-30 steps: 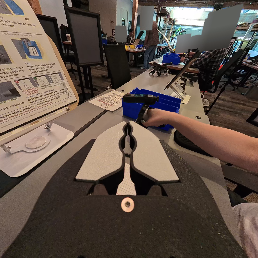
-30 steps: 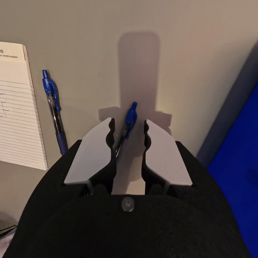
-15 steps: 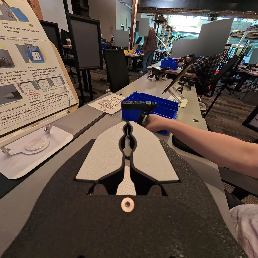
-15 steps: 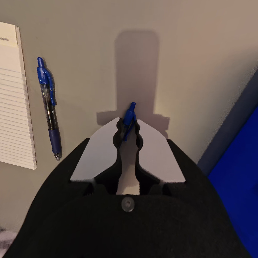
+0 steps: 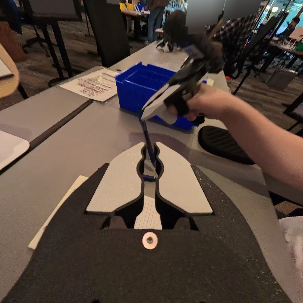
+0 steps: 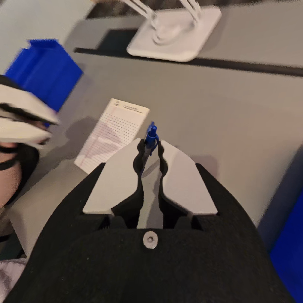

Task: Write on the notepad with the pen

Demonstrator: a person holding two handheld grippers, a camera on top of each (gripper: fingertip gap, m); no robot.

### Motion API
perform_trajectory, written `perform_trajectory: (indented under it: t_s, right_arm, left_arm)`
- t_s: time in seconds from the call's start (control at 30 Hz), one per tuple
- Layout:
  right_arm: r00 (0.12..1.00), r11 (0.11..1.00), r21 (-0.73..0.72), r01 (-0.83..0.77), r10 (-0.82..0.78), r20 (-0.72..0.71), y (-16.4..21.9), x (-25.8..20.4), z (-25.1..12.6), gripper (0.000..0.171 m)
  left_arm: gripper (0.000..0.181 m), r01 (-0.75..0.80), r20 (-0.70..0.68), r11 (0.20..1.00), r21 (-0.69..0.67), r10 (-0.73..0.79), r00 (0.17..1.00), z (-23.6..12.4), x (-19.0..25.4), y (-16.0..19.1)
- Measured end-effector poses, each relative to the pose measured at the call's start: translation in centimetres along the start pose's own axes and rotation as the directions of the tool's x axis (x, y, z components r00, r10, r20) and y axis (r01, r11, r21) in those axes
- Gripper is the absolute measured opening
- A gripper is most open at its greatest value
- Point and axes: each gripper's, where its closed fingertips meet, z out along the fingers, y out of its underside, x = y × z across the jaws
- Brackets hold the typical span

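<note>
A second ago our right gripper (image 6: 150,144) sat low over the table (image 5: 85,147), open around a pen (image 6: 150,141) lying flat; half a second ago it had closed in on it. Now the pen is off the surface, clamped between the two fingers near its clip end, and in the left wrist view it hangs almost straight down at the centre of the frame, tip just past the ends of our left gripper (image 5: 150,146). So the pickup is done, we judge, and the writing itself has not begun.

A second pen (image 5: 148,177) lies on the table, glimpsed through the gap of the left gripper. The notepad (image 6: 114,132) lies flat at centre left of the right wrist view, beside and slightly beyond the held pen's cap; in the left wrist view only a lined strip shows low between the fingers, plus a pale edge at lower left.

The right hand (image 5: 206,105) reaches in from the right edge of the left view, forearm raised, gripper angled down and to the left in front of the blue bin (image 5: 137,85). Our left gripper (nearly closed, a narrow slot between the fingers, holding nothing) hovers low over the pad. The right view is blurred, so finer detail escapes us.
</note>
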Motion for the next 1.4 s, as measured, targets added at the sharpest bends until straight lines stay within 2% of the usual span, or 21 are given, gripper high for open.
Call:
perform_trajectory:
  t_s: [0.13, 0.3, 0.37, 0.4, 0.47, 0.53, 0.6, 0.67, 0.7, 0.8, 0.83, 0.9, 1.1, 1.2, 1.4]
  right_arm:
    - [0.971, 0.975, 0.179, 0.135, -0.166, 0.173, -2.1, -5.7, -2.5, 0.015]
    - [0.895, 0.918, 0.294, 0.266, -0.349, 0.279, -3.2, -10.8, -4.5, 0.016]
    - [0.865, 0.898, 0.318, 0.304, -0.400, 0.304, -3.4, -12.2, -4.9, 0.015]
    - [0.849, 0.890, 0.328, 0.318, -0.421, 0.319, -3.4, -12.8, -5.1, 0.015]
    - [0.819, 0.868, 0.358, 0.344, -0.464, 0.337, -3.5, -13.7, -5.4, 0.015]
    - [0.809, 0.856, 0.381, 0.351, -0.481, 0.336, -3.7, -13.9, -5.4, 0.015]
    - [0.829, 0.856, 0.414, 0.310, -0.457, 0.323, -4.4, -14.0, -5.3, 0.016]
    - [0.872, 0.838, 0.481, 0.260, -0.417, 0.257, -5.4, -14.1, -5.5, 0.030]
    - [0.894, 0.827, 0.513, 0.231, -0.389, 0.224, -5.8, -14.2, -5.7, 0.031]
    - [0.934, 0.803, 0.565, 0.189, -0.324, 0.148, -6.0, -15.1, -5.4, 0.033]
    - [0.944, 0.804, 0.559, 0.202, -0.313, 0.108, -5.9, -15.2, -4.8, 0.040]
    - [0.946, 0.797, 0.565, 0.211, -0.312, 0.086, -5.8, -16.1, -3.9, 0.042]
    - [0.963, 0.752, 0.638, 0.164, -0.261, 0.061, -7.0, -16.9, -3.9, 0.017]
    - [0.959, 0.739, 0.658, 0.145, -0.269, 0.090, -7.3, -17.4, -4.3, 0.016]
    - [0.953, 0.738, 0.646, 0.192, -0.298, 0.057, -7.3, -17.5, -4.0, 0.011]
  left_arm:
    - [0.023, 0.020, -0.057, 1.000, -0.021, -0.021, 0.998, 3.5, 1.2, 2.2]
    - [0.030, 0.034, -0.168, 0.997, 0.068, -0.022, 0.985, 4.1, 3.9, 0.2]
    - [0.031, 0.035, -0.214, 0.997, 0.065, -0.021, 0.977, 3.9, 5.1, -0.2]
    - [0.028, 0.031, -0.222, 0.998, 0.063, -0.016, 0.975, 3.8, 5.4, -0.3]
    - [0.004, 0.015, -0.238, 0.998, 0.066, 0.001, 0.971, 3.5, 6.0, -0.2]
    - [0.004, 0.022, -0.230, 0.997, 0.078, -0.004, 0.973, 3.3, 5.9, -0.4]
    - [0.004, 0.013, -0.176, 0.995, 0.099, 0.005, 0.984, 3.1, 5.3, -0.7]
    - [0.004, -0.035, -0.054, 0.994, 0.107, 0.041, 0.998, 2.8, 4.0, -0.9]
    - [0.004, -0.069, 0.025, 0.993, 0.100, 0.067, 0.997, 2.6, 3.1, -0.9]
    - [0.003, -0.170, 0.216, 0.980, 0.105, 0.144, 0.966, 1.6, 1.7, -1.7]
    - [0.003, -0.194, 0.258, 0.975, 0.110, 0.160, 0.953, 1.3, 1.5, -2.0]
    - [0.003, -0.237, 0.320, 0.966, 0.104, 0.193, 0.928, 0.9, 1.3, -2.5]
    - [0.003, -0.307, 0.396, 0.944, 0.119, 0.238, 0.887, 0.2, 1.5, -3.5]
    - [0.003, -0.324, 0.406, 0.941, 0.102, 0.258, 0.877, 0.0, 1.5, -3.5]
    - [0.003, -0.359, 0.429, 0.929, 0.087, 0.290, 0.855, -0.1, 1.5, -3.6]
